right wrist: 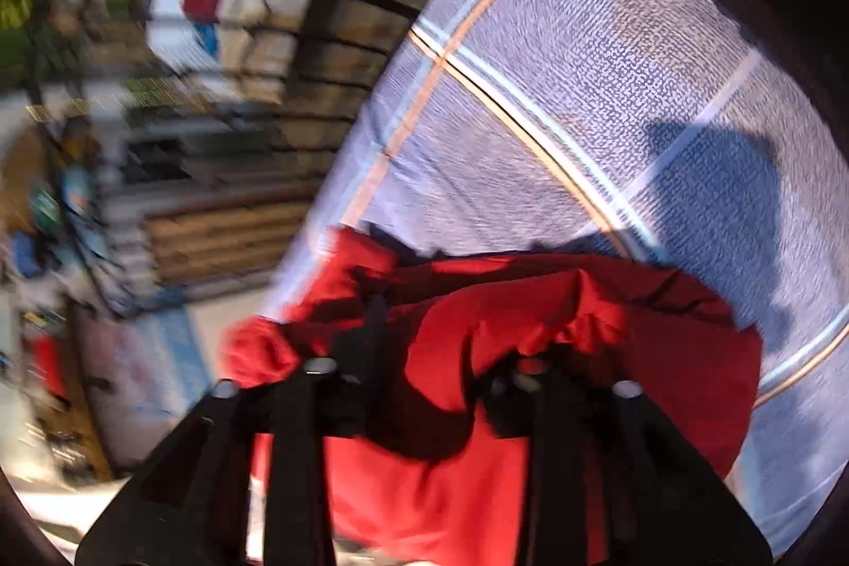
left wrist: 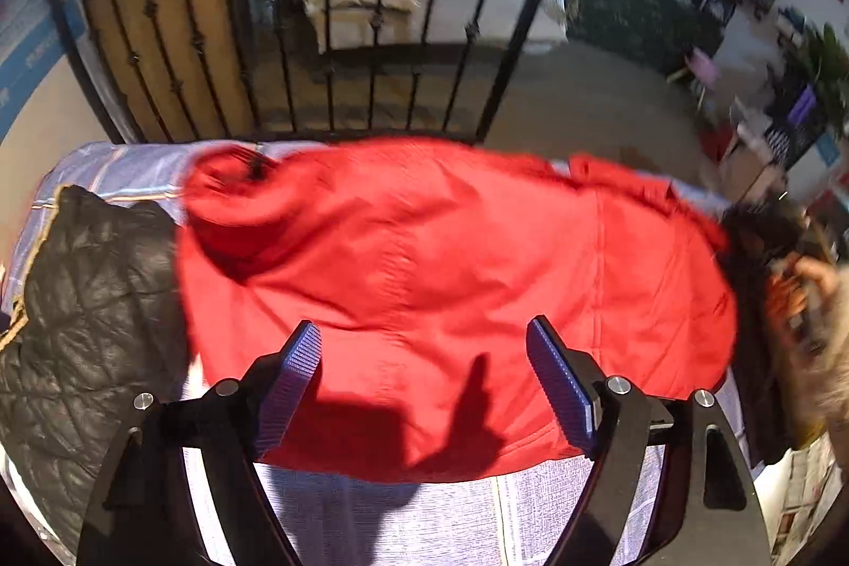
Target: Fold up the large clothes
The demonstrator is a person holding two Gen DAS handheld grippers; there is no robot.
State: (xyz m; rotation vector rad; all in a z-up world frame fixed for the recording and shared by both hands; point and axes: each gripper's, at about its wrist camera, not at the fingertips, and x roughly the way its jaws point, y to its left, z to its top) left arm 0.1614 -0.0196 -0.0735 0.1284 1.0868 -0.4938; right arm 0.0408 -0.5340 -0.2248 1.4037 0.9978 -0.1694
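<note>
Left gripper (left wrist: 424, 343) jaws spread above the red jacket (left wrist: 451, 279) at frame centre; right gripper (right wrist: 424, 354) jaws pinching jacket fabric. No legible writing.

Right hand-held gripper (right wrist: 424, 354) fingertips hidden under blurred red jacket (right wrist: 530, 332)

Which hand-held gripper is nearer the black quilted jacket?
Left. The left hand-held gripper hovers open over the red jacket, black quilted jacket just beside it. The right hand-held gripper shows none nearby.
</note>
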